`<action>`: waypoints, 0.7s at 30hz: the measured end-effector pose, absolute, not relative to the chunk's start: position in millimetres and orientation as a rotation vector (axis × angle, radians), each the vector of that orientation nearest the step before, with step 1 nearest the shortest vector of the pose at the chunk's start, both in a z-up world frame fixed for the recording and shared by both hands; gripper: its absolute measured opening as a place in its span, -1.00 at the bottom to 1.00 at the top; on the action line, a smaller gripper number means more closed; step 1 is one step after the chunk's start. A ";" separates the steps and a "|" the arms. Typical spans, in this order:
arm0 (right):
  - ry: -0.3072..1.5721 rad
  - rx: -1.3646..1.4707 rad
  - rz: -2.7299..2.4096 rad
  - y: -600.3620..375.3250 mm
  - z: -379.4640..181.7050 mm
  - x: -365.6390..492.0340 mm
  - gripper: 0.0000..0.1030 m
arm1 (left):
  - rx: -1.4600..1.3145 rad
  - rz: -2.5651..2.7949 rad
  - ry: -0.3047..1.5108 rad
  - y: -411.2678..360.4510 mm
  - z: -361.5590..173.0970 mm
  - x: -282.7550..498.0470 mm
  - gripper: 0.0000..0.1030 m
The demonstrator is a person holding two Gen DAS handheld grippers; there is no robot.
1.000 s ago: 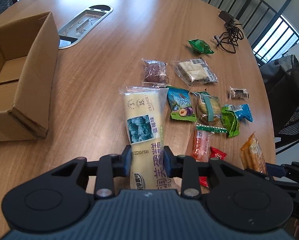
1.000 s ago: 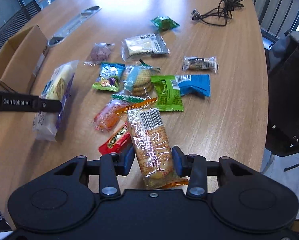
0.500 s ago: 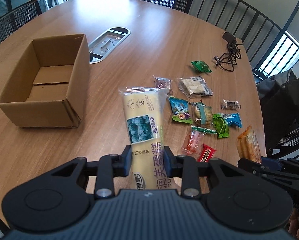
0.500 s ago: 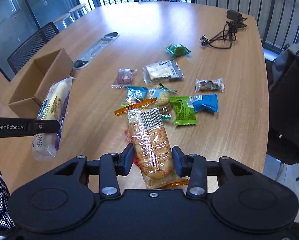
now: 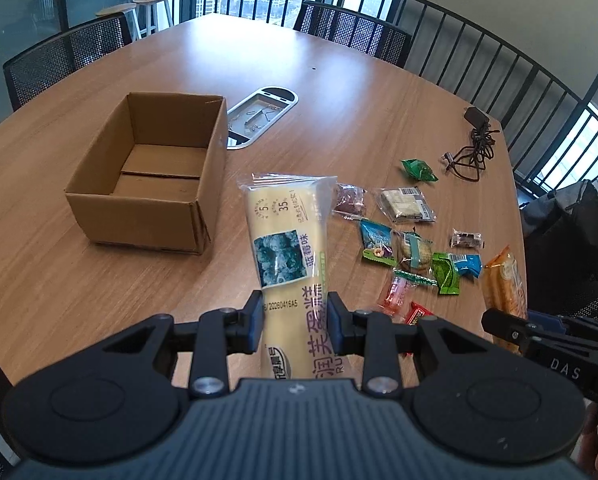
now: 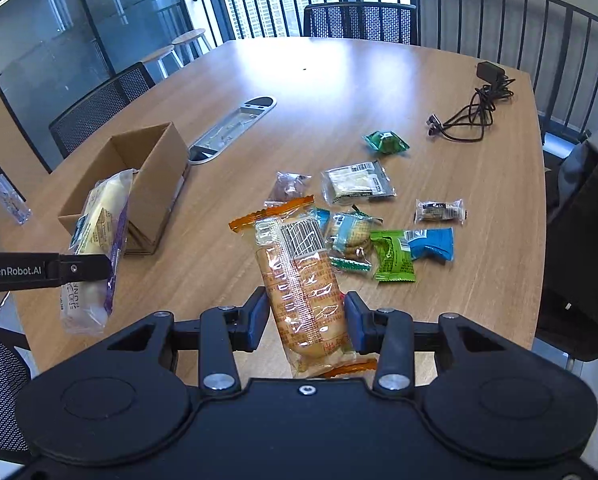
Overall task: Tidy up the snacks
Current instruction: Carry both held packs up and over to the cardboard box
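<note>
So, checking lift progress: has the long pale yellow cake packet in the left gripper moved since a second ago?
Yes. The pale yellow cake packet rose off the wooden table.

- I am seeing the pale yellow packet (image 5: 287,248) showing a blue picture panel and purple lettering, beside the plain brown cardboard box (image 5: 147,208).
- The clear biscuit packet (image 6: 303,284) is showing orange crimped ends and a black-and-white barcode.
- Right of the box, a green wrapper (image 6: 391,256) is lying against a blue wrapper (image 6: 431,244).
- Beyond them a dark green packet (image 6: 385,142) is sitting on the wood-grain brown table (image 6: 339,92), near a black cable (image 6: 471,112).
</note>
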State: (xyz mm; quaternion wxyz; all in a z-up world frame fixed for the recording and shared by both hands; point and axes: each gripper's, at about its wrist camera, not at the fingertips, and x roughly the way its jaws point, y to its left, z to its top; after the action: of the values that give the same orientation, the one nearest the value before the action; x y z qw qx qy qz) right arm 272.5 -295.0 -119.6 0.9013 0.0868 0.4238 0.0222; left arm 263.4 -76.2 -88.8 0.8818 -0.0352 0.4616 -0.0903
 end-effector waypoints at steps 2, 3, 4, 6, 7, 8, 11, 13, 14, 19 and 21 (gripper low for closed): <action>0.866 0.181 0.059 -292.8 -116.3 272.2 -0.22 | -0.075 -0.173 0.952 -71.4 -85.0 258.9 -0.39; 0.860 0.182 0.067 -291.5 -114.7 272.1 -0.22 | -0.077 -0.167 0.947 -69.0 -83.2 257.4 -0.39; 0.854 0.181 0.074 -289.3 -112.9 272.1 -0.22 | -0.079 -0.160 0.943 -66.3 -81.5 256.0 -0.39; 0.846 0.181 0.084 -283.4 -109.5 272.5 -0.22 | -0.083 -0.144 0.936 -60.0 -77.4 253.2 -0.39; 0.841 0.184 0.090 -281.1 -107.7 273.1 -0.22 | -0.085 -0.139 0.931 -56.7 -75.0 252.0 -0.39; 0.836 0.186 0.094 -279.0 -106.3 273.9 -0.22 | -0.087 -0.135 0.927 -53.6 -72.7 251.4 -0.39; 0.825 0.183 0.098 -271.0 -101.2 277.9 -0.22 | -0.101 -0.124 0.916 -43.1 -67.5 252.1 -0.39; 0.819 0.176 0.102 -263.8 -98.2 281.3 -0.22 | -0.110 -0.121 0.905 -35.5 -65.0 254.7 -0.39; 0.816 0.172 0.103 -260.5 -96.9 283.4 -0.22 | -0.112 -0.119 0.898 -31.7 -64.0 256.7 -0.39; 0.791 0.173 0.095 -240.7 -89.0 296.7 -0.22 | -0.113 -0.143 0.873 -12.9 -61.7 274.5 -0.39; 0.785 0.187 0.083 -231.9 -86.1 304.3 -0.22 | -0.109 -0.152 0.876 -3.5 -61.5 285.4 -0.39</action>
State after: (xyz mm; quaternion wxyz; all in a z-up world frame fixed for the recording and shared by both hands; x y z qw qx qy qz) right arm 304.3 -231.9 -86.1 0.9189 0.0908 0.3817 0.0404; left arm 285.4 -3.5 -61.5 0.9014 -0.0525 0.4235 -0.0735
